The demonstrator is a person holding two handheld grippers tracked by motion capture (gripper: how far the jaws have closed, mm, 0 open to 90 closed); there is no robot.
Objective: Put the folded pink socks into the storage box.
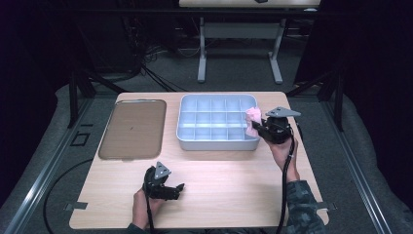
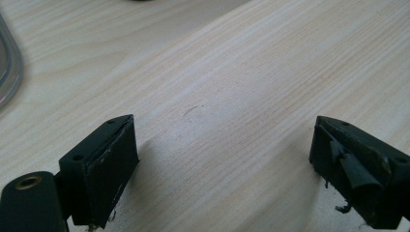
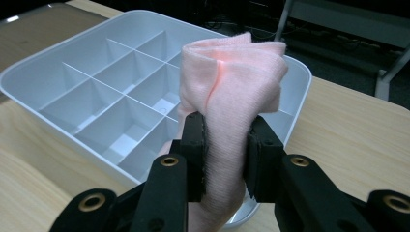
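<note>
A folded pink cloth (image 3: 232, 92) is pinched between the jaws of my right gripper (image 3: 226, 150), which is shut on it. In the high view the right gripper (image 1: 257, 127) holds the pink cloth (image 1: 252, 120) over the right end of a white divided tray (image 1: 184, 141). The white divided tray (image 3: 34, 72) has several empty compartments. My left gripper (image 1: 176, 191) rests low over the table near its front edge, left of centre. Its jaws stand wide open in the left gripper view, with bare wood between the fingertips (image 2: 104, 169).
A brown flat tray (image 1: 134, 127) lies left of the white tray, and its rim (image 2: 9, 67) shows at the left edge of the left gripper view. The wooden table (image 1: 229, 185) has open room across its front. A desk frame (image 1: 238, 48) stands beyond the table.
</note>
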